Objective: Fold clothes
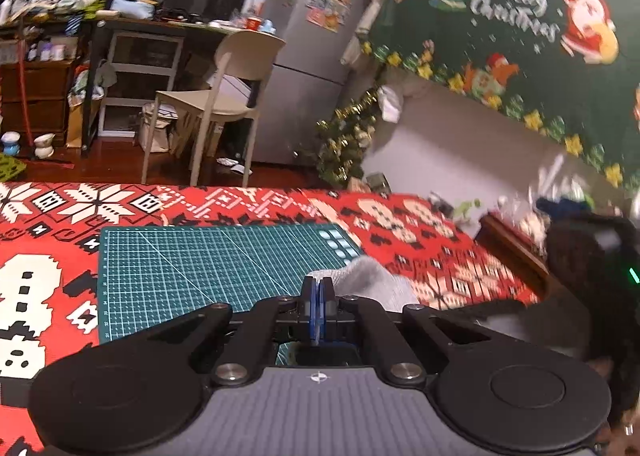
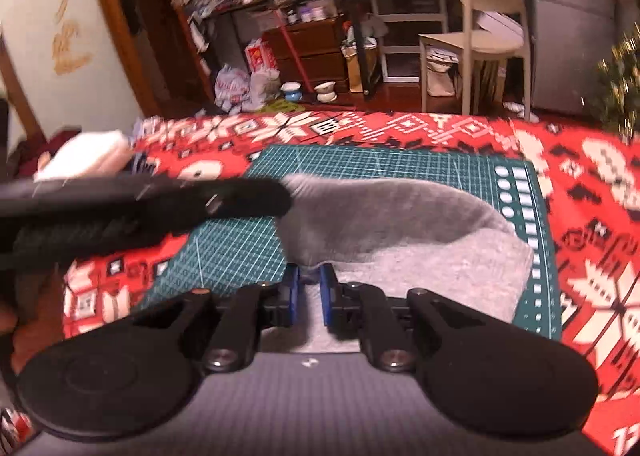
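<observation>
A grey garment lies on the green cutting mat, with part of it raised into a ridge. My right gripper is at the garment's near edge; its blue pads stand a narrow gap apart with grey cloth pinched between them. My left gripper has its pads pressed together on the garment's edge, which trails off to the right. In the right wrist view the left gripper is a blurred black bar that holds the far left end of the raised cloth.
A red Christmas-pattern cloth covers the table under the mat. A white bundle lies at the table's left edge. Beyond the table are a chair, a fridge, a cluttered desk and a small decorated tree.
</observation>
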Tool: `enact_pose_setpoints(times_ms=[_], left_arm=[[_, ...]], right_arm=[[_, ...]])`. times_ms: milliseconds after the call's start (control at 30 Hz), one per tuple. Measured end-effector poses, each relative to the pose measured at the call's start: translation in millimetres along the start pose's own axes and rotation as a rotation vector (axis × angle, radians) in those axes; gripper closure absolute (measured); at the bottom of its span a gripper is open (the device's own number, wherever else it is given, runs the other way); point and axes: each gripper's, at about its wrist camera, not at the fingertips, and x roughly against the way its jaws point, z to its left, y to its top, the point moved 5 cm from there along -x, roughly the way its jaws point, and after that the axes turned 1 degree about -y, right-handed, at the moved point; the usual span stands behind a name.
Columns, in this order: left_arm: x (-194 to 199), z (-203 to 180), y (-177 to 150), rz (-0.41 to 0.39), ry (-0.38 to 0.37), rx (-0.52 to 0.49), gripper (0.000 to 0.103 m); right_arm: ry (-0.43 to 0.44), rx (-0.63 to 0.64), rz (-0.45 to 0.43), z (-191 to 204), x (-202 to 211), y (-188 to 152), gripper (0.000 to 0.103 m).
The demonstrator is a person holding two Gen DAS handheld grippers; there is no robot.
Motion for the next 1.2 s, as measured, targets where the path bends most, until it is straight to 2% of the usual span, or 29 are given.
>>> enact_pose_setpoints(times_ms=[67,200,267,333,467,533,600,700,833,900,1033,1133,1167,1200], left_arm=[[1.9,-9.6,-1.7,0.011,-0.005,-0.041,0.102],[3.8,-20.1,-7.0,0.036,-0.007,-0.096,0.102],[3.0,-22.4,-11.4,0.055,-0.006,-0.116,0.102],[1.8,-27.3,-16.2,0.079,-0.006,-0.150,0.102],[2.3,-39.7,-30.1,0.142,0.016,-0.223,0.102],[2.9,-46.1,-37.5,0.175,0.029,-0.260,0.102],[6.3,-48.4,-42.4,0.195,0.039,-0.268,0.100],[15.9,-38.7,-40.4,0.186,0.044,-0.172,0.099],[21.4,-6.2,-28.5,0.115,-0.025,0.109,0.097],[17.4,9.6,-24.0,0.100,-0.053,0.230,0.097],[2.9,30.6,-27.2,0.121,-0.029,0.334,0.096],[-3.9,41.5,-30.3,0.115,-0.082,0.443,0.073],[-5.6,42.7,-30.4,0.106,-0.103,0.469,0.069],[-7.8,43.0,-30.0,0.104,-0.111,0.478,0.069]], right_arm=[[0.014,-0.016,0.006,-5.3,4.9,0.0,0.091],[0.034,-0.006,0.050,-14.0,22.0,1.1,0.078],[0.023,-0.013,0.070,-23.9,44.0,3.4,0.076],[0.000,-0.025,0.068,-35.0,67.2,7.4,0.066],[-0.034,-0.124,-0.075,-55.4,85.5,23.3,0.065],[0.001,-0.159,-0.078,-57.8,77.7,23.7,0.065],[-0.008,-0.145,-0.043,-53.5,70.1,18.4,0.066],[-0.021,-0.124,0.008,-47.1,58.9,10.5,0.065],[-0.039,-0.097,0.076,-38.7,44.4,0.0,0.064],[-0.037,-0.101,0.076,-35.2,46.1,-2.7,0.063],[-0.031,-0.115,0.076,-34.4,47.4,-2.1,0.063],[-0.024,-0.135,0.077,-38.5,49.1,-0.5,0.063],[-0.023,-0.138,0.078,-38.8,49.0,0.5,0.063],[-0.024,-0.138,0.076,-38.4,49.5,1.2,0.063]])
